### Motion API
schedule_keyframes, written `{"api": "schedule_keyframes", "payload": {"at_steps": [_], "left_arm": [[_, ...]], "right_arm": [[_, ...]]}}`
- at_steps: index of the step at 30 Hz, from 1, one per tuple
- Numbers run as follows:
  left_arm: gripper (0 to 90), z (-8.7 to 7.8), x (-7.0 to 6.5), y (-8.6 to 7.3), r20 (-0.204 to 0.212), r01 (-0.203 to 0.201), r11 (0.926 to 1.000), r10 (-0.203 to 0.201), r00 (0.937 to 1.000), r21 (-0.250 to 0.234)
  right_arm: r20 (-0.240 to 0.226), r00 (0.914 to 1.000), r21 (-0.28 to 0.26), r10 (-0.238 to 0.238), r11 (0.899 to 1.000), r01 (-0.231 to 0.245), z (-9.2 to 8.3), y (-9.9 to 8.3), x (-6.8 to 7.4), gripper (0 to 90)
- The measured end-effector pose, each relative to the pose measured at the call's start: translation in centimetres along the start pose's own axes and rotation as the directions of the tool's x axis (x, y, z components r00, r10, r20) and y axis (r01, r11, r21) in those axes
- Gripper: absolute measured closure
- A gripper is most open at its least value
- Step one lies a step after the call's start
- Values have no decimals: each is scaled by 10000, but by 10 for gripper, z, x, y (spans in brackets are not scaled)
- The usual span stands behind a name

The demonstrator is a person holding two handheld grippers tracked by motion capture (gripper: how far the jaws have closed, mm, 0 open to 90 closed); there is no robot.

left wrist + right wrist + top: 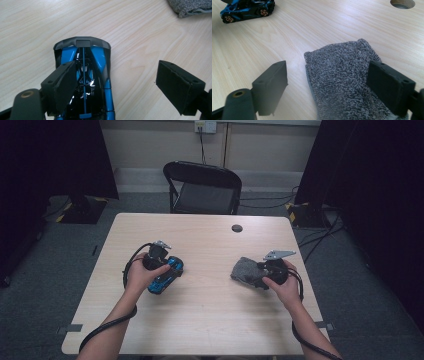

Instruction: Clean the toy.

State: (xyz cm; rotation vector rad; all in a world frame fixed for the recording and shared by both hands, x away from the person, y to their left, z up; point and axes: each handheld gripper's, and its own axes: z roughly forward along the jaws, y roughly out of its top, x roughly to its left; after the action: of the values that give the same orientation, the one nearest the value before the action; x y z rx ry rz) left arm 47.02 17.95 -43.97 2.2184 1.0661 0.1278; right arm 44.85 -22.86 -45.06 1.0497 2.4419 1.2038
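A blue and black toy car [169, 276] lies on the wooden table [200, 320] at the left. My left gripper [169, 269] hovers over it. In the left gripper view the car [83, 50] sits under the left jaw, well apart from the right jaw, and the gripper [116, 72] is open. A folded grey cloth [242, 269] lies at the right. My right gripper [256, 275] stands open over it, its jaws straddling the cloth's near edge [339, 75] without pinching it. The car [247, 8] also appears far off in the right gripper view.
A round cable hole [237, 228] sits in the table's far side. A black folding chair [202, 185] stands behind the table. Bare wood stretches between the car and the cloth. A corner of the cloth [190, 6] shows in the left gripper view.
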Motion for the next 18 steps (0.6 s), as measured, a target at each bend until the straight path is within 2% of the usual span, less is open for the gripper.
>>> {"api": "schedule_keyframes", "payload": {"at_steps": [8, 16, 18], "left_arm": [[165, -4, -11, 2, 230, -436, 9990, 438, 9988, -104], [164, -3, -20, -2, 755, -848, 9962, 859, 9934, -177], [164, -3, -22, -3, 713, -950, 9951, 968, 9928, -281]], "right_arm": [[-241, 9997, 47, -107, 9999, 108, 0, 4, 5, 155], [-396, 9982, 132, -445, 9989, 450, 3, 7, 14, 153], [-422, 9980, 154, -461, 9988, 467, 4, 7, 16, 154]]}}
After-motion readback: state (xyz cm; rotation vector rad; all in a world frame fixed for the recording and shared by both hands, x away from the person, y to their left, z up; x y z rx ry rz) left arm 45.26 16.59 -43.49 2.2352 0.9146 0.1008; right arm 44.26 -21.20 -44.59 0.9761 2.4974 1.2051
